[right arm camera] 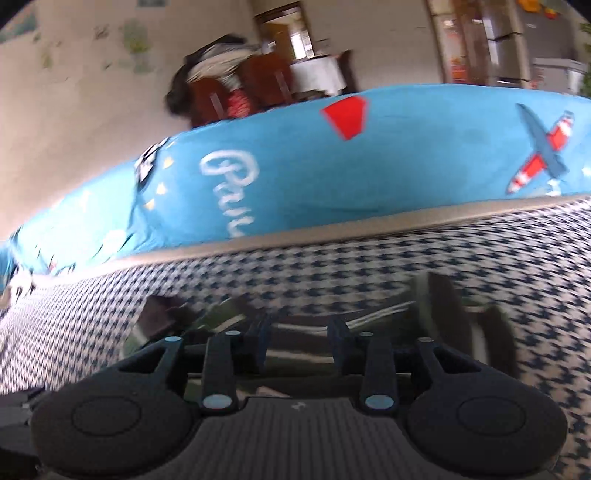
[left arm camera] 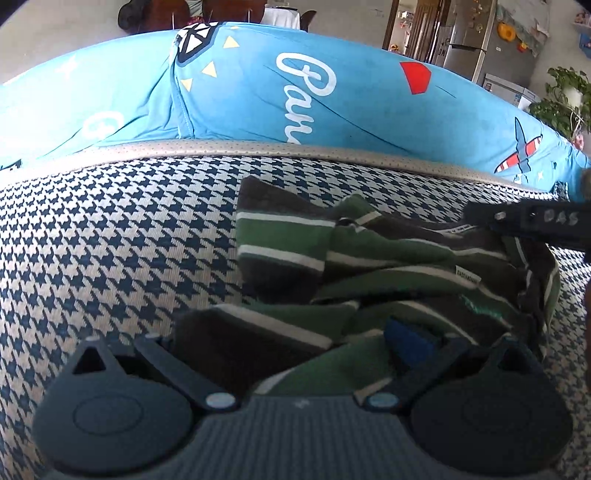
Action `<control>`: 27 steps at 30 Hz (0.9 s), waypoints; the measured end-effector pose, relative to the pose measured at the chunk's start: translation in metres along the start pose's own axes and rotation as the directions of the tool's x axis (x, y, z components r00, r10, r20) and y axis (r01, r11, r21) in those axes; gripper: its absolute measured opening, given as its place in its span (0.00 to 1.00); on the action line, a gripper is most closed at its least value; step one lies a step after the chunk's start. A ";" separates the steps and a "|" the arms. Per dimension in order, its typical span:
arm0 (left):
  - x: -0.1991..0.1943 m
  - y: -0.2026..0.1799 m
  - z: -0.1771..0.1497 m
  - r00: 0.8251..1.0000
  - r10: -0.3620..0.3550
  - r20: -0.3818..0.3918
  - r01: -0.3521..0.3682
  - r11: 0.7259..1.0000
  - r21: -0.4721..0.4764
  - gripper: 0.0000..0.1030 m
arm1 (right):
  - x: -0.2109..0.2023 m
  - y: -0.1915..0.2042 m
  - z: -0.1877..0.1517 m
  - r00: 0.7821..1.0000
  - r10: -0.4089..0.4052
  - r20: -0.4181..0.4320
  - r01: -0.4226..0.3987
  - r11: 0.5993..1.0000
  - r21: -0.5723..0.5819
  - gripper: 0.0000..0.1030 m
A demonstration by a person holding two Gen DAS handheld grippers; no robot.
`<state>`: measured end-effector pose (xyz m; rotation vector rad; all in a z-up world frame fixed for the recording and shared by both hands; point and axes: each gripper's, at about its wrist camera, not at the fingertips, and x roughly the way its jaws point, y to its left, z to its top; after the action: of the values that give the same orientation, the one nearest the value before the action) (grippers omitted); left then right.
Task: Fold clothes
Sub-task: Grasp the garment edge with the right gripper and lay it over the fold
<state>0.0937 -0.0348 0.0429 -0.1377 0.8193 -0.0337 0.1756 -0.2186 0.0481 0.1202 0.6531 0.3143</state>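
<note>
Striped shirt (left arm camera: 369, 258) is lying bunched and creased on the houndstooth seat (left arm camera: 110, 240), not lying as a flat fold; folding looks unfinished. Left gripper (left arm camera: 295, 343) is spreading wide over it. Right gripper (right arm camera: 299, 339) is hovering part-spread, pinching nothing. No containers showing.

A: Daylight was bright and even on the left wrist view, and the blue cover (left arm camera: 369, 110) bowed hard under the fisheye.

B: The right wrist view was smeared by motion, the houndstooth seat (right arm camera: 369, 266) streaking. Corners went black; the doorway (right arm camera: 291, 33) glowed, overexposed.
</note>
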 end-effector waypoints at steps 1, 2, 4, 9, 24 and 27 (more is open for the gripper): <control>0.000 0.001 0.000 1.000 -0.001 -0.001 0.001 1.000 -0.003 1.00 | 0.004 0.005 0.000 1.000 0.013 -0.008 -0.013 1.000 -0.016 0.37; 0.000 0.001 0.000 1.000 -0.003 -0.001 0.003 1.000 -0.005 1.00 | 0.009 0.010 -0.001 1.000 0.025 -0.016 -0.026 0.999 -0.032 0.37; -0.001 0.001 0.001 1.000 -0.005 0.001 0.005 1.000 -0.008 1.00 | 0.016 0.019 -0.001 0.999 0.039 -0.027 -0.041 0.998 -0.057 0.40; -0.002 0.004 0.003 1.000 0.002 0.008 -0.002 1.000 -0.018 1.00 | 0.035 0.034 -0.001 0.998 0.050 -0.040 -0.054 0.991 -0.118 0.46; 0.005 0.005 0.004 1.000 -0.012 -0.026 0.011 1.000 -0.025 1.00 | 0.085 0.043 0.005 0.993 0.055 -0.104 -0.073 0.980 -0.186 0.49; 0.006 0.007 0.004 0.999 -0.016 -0.031 0.015 0.999 -0.030 1.00 | 0.089 0.044 0.005 0.993 0.050 -0.106 -0.070 0.979 -0.194 0.46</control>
<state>0.1007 -0.0283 0.0404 -0.1718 0.8500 -0.0383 0.2347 -0.1477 0.0096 -0.0663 0.7154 0.4440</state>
